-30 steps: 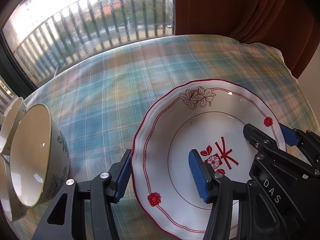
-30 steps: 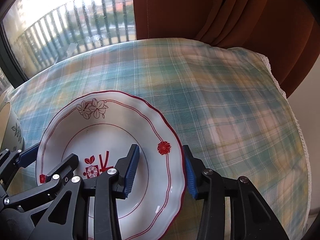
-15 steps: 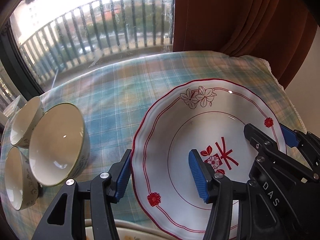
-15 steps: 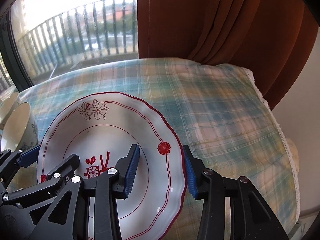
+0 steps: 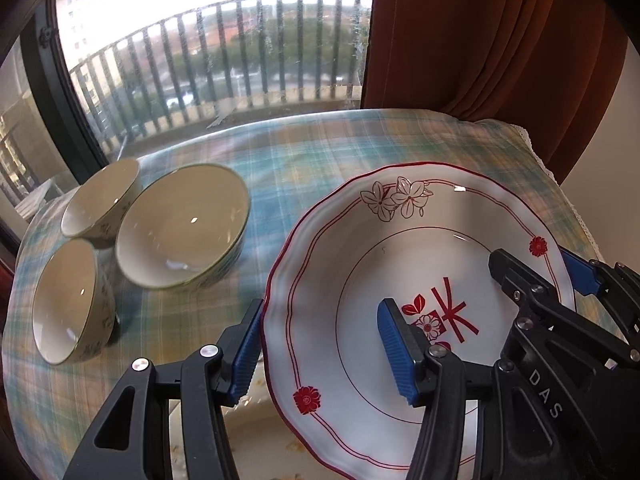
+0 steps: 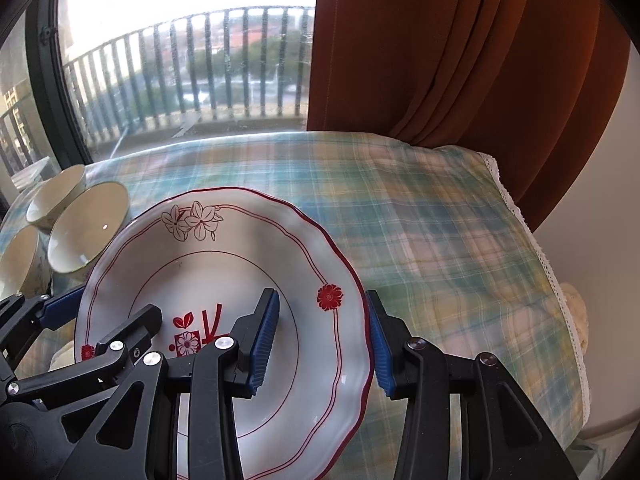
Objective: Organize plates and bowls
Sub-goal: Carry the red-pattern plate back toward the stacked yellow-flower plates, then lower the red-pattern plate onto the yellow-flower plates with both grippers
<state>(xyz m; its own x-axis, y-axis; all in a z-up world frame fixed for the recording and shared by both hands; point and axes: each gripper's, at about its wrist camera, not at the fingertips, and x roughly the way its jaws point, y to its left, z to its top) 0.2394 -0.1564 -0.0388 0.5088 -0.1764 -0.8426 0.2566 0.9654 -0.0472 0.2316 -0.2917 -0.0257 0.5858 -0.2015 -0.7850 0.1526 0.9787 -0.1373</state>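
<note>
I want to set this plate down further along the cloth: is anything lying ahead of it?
Nothing visible lies ahead of the red-rimmed white floral plate: the plaid tablecloth is bare. Three cream bowls cluster only on its left side.

Both wrist views close, facing window; shared: plate (image 5: 360, 264), bowls (image 6: 86, 232).

Lifted plate (image 5: 340, 300) higher above desk (image 5: 304, 152); three bowls (image 5: 182, 226) now fully in left view, window showing more.
</note>
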